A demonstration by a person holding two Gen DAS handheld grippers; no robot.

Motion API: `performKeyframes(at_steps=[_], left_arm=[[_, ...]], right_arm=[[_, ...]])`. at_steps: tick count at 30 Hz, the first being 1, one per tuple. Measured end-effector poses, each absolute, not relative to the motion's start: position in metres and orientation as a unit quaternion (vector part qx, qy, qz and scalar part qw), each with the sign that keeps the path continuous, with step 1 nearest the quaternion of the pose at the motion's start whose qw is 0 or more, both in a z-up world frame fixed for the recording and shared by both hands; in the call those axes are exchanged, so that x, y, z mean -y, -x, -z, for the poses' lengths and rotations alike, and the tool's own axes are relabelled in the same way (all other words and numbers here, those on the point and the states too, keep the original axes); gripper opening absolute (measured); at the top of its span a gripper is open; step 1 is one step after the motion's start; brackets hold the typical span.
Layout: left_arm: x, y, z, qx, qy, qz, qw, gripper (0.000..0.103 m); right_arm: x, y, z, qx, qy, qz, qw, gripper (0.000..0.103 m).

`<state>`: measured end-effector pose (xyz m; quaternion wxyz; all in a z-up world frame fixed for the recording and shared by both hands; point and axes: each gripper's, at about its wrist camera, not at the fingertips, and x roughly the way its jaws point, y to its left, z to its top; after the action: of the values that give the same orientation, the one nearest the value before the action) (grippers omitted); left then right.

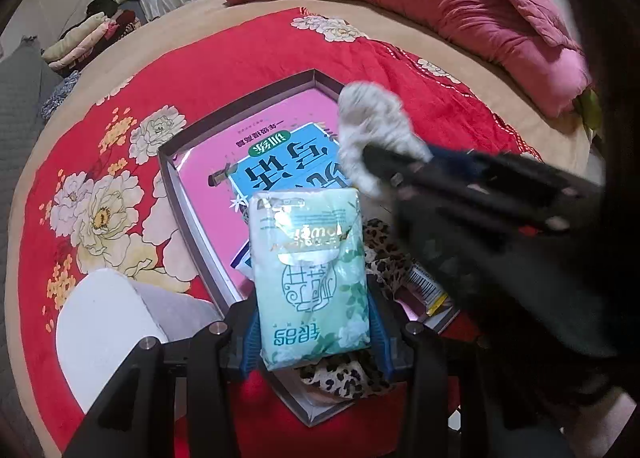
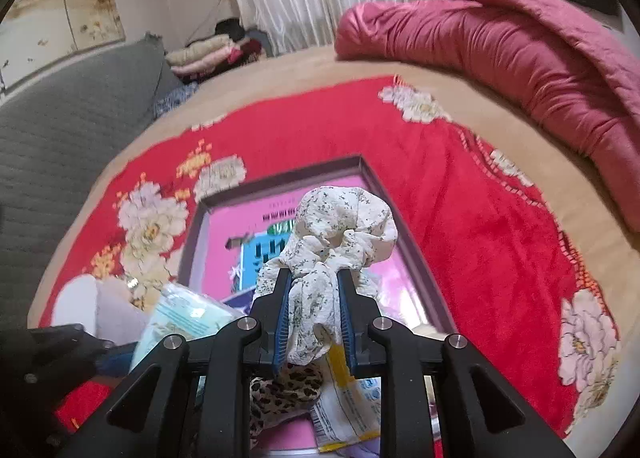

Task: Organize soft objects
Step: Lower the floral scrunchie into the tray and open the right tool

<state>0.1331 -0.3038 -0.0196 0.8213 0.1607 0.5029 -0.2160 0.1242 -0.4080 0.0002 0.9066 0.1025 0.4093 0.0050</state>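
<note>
The left gripper point(image 1: 314, 294) clamps a pale green tissue pack point(image 1: 310, 278) between its blue pads, the pack standing lengthwise out from the jaws over the near end of a shallow box point(image 1: 240, 102). The right gripper point(image 2: 314, 278) is closed on a white floral scrunchie point(image 2: 340, 226), its bunched loop puffing out past the fingertips and a fold of cloth hanging back between the pads. In the left wrist view the right gripper reaches in from the right, holding the scrunchie above the box.

The box lies on a red flowered blanket point(image 1: 248, 46) spread over a tan bed point(image 2: 320, 66). Inside it a pink book point(image 2: 224, 226) lies flat with a blue book point(image 1: 280, 166) on top. At the box's near end sit a leopard-print cloth point(image 2: 284, 390) and a small yellow-edged packet point(image 2: 348, 410), just beside each other. A white roll point(image 1: 104, 322) stands on the blanket left of the box. A crumpled pink quilt point(image 2: 500, 42) lies along the far side of the bed, well apart from the box
</note>
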Motion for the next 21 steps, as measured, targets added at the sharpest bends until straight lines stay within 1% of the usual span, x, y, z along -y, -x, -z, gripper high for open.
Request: performKeyframes(at_steps=[3,7,8,11,14,15,21], left_arm=[[0.304,-0.133,0.020,-0.501,-0.164,0.216,0.822,0.045],[0.305,-0.133,0.021,-0.499,-0.165,0.216,0.823,0.045],[0.305,-0.133,0.021,-0.499,-0.165,0.215,0.823,0.045],[0.305,-0.134,0.021,-0.499,-0.162,0.215,0.823,0.045],[0.305,-0.136,0.020,-0.502,-0.159,0.210,0.824,0.045],[0.306,-0.137,0.020,-0.504,-0.157,0.209,0.823,0.045],[0.315,-0.139,0.022,-0.512,-0.148,0.211,0.819,0.045]], right_arm=[[0.405,-0.130,0.015,-0.431,-0.105,-0.008,0.896,0.024],[0.404,-0.132,0.027,-0.437,-0.105,-0.011,0.893,0.027],[0.404,-0.131,0.027,-0.433,-0.106,-0.012,0.895,0.031],[0.407,-0.129,0.026,-0.426,-0.120,-0.016,0.897,0.037],[0.412,-0.124,0.021,-0.415,-0.137,-0.019,0.899,0.051],[0.416,-0.121,0.019,-0.410,-0.145,-0.020,0.900,0.053],[0.441,-0.103,0.007,-0.386,-0.172,0.013,0.906,0.059]])
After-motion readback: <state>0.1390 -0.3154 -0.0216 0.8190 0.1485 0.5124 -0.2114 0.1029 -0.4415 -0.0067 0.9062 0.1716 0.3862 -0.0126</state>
